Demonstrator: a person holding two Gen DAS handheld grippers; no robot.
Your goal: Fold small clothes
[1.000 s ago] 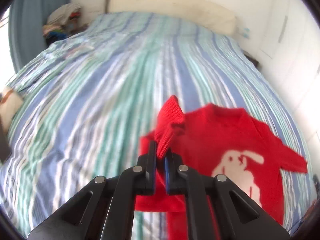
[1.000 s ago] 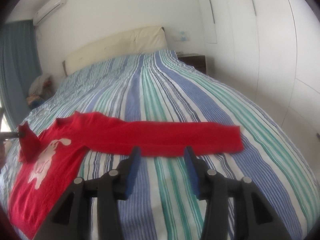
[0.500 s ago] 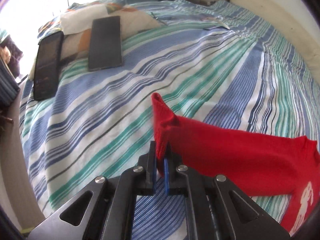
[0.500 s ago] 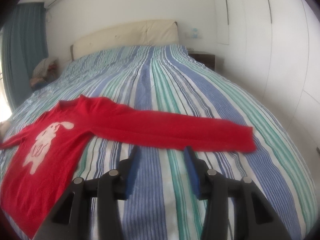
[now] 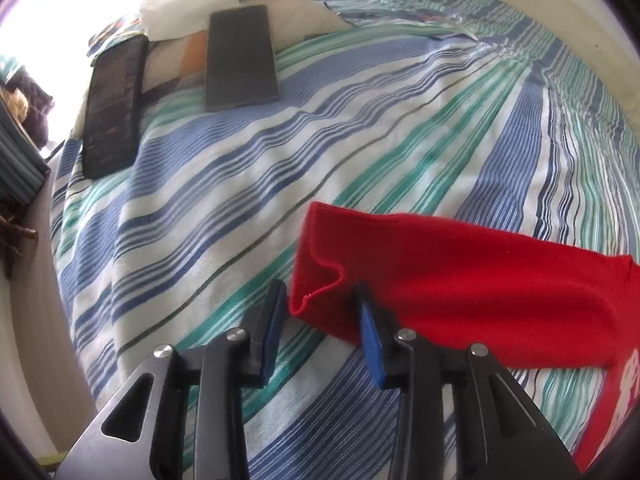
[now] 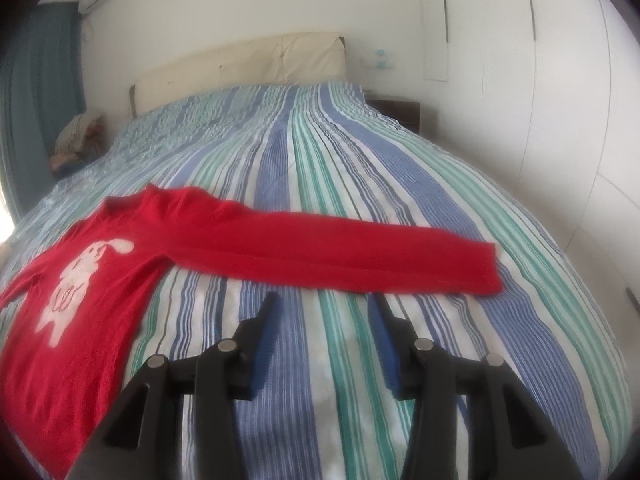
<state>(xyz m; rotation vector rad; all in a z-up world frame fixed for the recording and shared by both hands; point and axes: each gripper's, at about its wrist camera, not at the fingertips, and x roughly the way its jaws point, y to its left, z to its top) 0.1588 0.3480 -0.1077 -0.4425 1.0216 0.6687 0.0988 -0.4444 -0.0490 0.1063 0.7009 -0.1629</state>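
Observation:
A small red sweater with a white rabbit print lies face up on the striped bed. Its right sleeve lies stretched flat across the bed, just beyond my right gripper, which is open and empty above the sheet. In the left wrist view the other sleeve lies spread to the left, its cuff between the open jaws of my left gripper. The cuff rests on the sheet, no longer pinched.
Two dark flat slabs lie on a pillow near the bed's left edge. A cream headboard, a pile of clothes by the curtain and white wardrobe doors to the right surround the bed.
My left gripper carried the left cuff outward to the left, laid the sleeve flat and opened, letting the cuff go. My right gripper stayed open and drew slightly nearer the right sleeve.

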